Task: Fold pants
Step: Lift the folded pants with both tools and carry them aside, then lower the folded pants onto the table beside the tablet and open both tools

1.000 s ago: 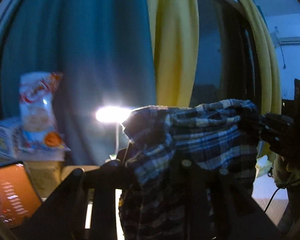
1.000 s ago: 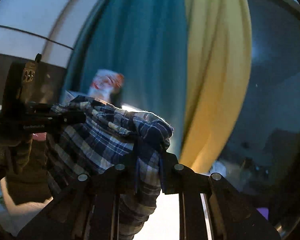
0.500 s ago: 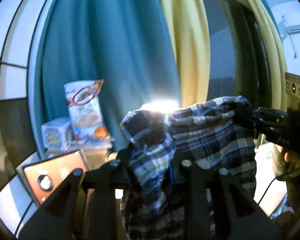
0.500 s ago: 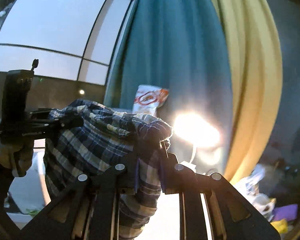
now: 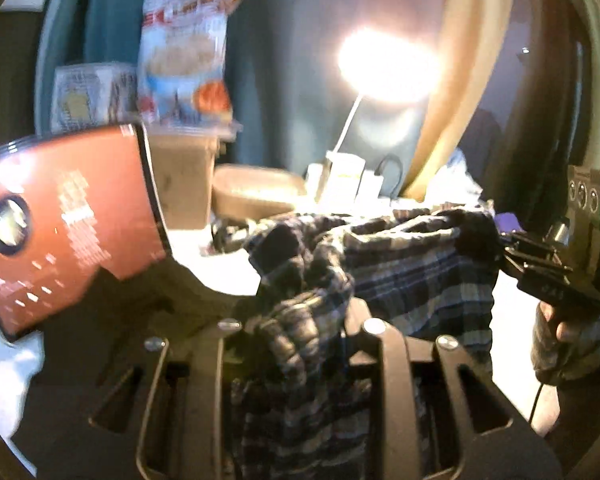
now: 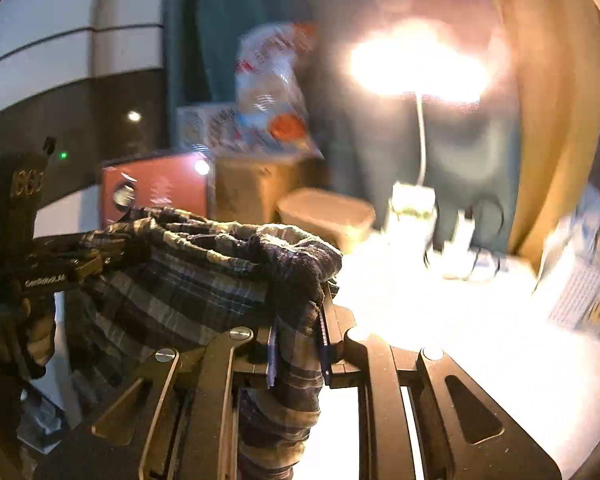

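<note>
Dark blue and white plaid pants hang stretched between my two grippers above a white table. My left gripper is shut on one bunched corner of the cloth, and fabric drapes down between its fingers. At the right of the left wrist view, a gloved hand holds my right gripper, which clamps the other corner. In the right wrist view the pants are pinched in my right gripper. There my left gripper grips the far end at the left.
A red-orange box stands close on the left. Behind it are a brown carton and a snack bag. A beige tub, a bright lamp, cables and a printed box line the table's back. Teal and yellow curtains hang behind.
Both grippers have come down and tipped forward with the pants still stretched between them. The curtains filled the views before; the lit table and its clutter now show.
</note>
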A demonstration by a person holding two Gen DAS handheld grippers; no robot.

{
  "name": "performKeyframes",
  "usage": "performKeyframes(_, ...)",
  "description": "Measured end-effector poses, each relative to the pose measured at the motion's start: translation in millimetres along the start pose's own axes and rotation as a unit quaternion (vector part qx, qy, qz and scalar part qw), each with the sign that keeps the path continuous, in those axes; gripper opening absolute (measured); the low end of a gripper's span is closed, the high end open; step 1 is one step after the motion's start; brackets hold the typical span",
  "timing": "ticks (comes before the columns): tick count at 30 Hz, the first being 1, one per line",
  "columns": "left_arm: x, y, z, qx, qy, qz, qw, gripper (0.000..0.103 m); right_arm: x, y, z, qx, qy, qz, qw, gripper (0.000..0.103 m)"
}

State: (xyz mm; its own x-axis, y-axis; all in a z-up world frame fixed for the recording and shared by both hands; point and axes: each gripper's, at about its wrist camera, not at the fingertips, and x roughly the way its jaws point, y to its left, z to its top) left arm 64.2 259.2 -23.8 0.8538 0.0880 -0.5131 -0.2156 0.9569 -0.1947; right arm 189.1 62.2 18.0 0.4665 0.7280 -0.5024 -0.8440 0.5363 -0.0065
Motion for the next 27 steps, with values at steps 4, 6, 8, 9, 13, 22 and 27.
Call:
performKeyframes(4,34.4,8.8,-3.5,-0.015,0.03,-0.002,0.9995,0.028,22.0,-12.6,-15.6,0.019,0.029,-0.016,0.999,0.017)
performKeyframes(6,49.1,14.0,-5.1,-0.023,0.045,-0.003,0.9987,0.029,29.3,-15.3,-17.3,0.021,0.038,-0.022,0.999,0.017)
performKeyframes(8,60.7,15.6,-6.7,-0.022,0.058,0.002,0.9981,0.029,39.2,-18.8,-20.1,0.023,0.048,-0.026,0.998,0.017)
performKeyframes(9,66.2,16.1,-7.5,-0.021,0.064,0.007,0.9977,0.029,44.1,-20.5,-20.2,0.024,0.052,-0.029,0.998,0.017)
performKeyframes(13,83.3,19.5,-9.1,-0.017,0.08,0.019,0.9965,0.033,60.9,-25.1,-26.7,0.024,0.069,-0.039,0.997,0.017)
performKeyframes(22,100.4,41.7,-7.8,-0.054,0.11,0.011,0.9924,0.047,88.7,-43.1,-39.8,0.045,0.107,-0.071,0.991,0.028)
performKeyframes(27,77.9,52.0,-1.8,-0.072,0.088,0.036,0.9928,0.066,85.6,-52.2,-41.7,0.059,0.108,-0.09,0.988,0.037)
